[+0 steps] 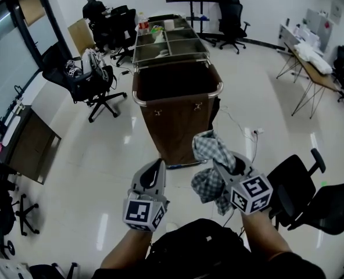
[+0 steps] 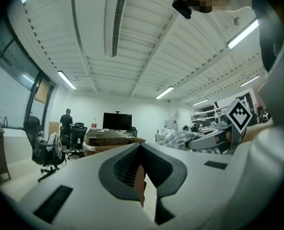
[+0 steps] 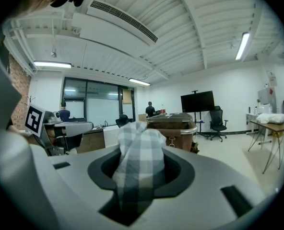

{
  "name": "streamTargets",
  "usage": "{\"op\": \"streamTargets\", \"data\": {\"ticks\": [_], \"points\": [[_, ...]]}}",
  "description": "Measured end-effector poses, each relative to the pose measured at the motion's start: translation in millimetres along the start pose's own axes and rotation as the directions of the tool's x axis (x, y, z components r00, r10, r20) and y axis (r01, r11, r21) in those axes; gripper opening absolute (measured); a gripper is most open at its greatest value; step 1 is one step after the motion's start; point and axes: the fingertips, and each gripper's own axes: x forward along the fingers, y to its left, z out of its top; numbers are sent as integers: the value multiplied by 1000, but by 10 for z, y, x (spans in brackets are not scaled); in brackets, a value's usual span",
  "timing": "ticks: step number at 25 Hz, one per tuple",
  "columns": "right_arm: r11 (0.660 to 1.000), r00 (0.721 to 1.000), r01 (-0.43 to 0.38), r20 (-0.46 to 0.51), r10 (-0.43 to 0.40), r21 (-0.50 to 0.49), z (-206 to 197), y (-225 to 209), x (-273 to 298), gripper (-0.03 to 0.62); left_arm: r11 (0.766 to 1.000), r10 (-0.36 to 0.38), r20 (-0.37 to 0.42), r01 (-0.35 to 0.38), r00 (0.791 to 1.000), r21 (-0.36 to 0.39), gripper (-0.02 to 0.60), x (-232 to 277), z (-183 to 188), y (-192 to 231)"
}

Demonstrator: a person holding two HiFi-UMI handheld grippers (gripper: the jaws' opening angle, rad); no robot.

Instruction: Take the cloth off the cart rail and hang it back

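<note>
Checked grey-and-white cloth [image 1: 208,170] is clamped in the jaws of the right gripper [image 1: 223,167], which stand only a little apart with the fabric pressed between them; one bunch rises past the jaw tips and the rest hangs below. It is held in the air, near the front of the brown cart [image 1: 178,127] but apart from its metal rail [image 1: 178,102]. Beside it, the left gripper [image 1: 158,166] points the same way with its jaws closed tip to tip and nothing between them; neither gripper touches the cart.
</note>
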Motion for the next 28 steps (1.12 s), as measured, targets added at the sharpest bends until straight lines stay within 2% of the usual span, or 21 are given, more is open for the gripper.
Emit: {"op": "streamTargets", "data": {"ticks": [4, 8, 11, 18, 28], "points": [[999, 999, 35, 8, -35, 6, 28, 111, 101, 160, 999, -34, -8, 33, 999, -4, 0, -22, 35, 163], [998, 997, 69, 15, -69, 8, 65, 225, 215, 160, 998, -57, 11, 57, 998, 23, 0, -44, 61, 397], [996, 996, 91, 18, -91, 8, 81, 310, 271, 160, 997, -74, 6, 74, 997, 4, 0, -68, 65, 516], [995, 995, 99, 25, -99, -11, 208, 490, 347, 160, 995, -97, 17, 97, 995, -8, 0, -102, 73, 680], [992, 991, 124, 55, -123, -25, 391, 342, 465, 160, 996, -86, 25, 86, 996, -25, 0, -20, 39, 804]]}}
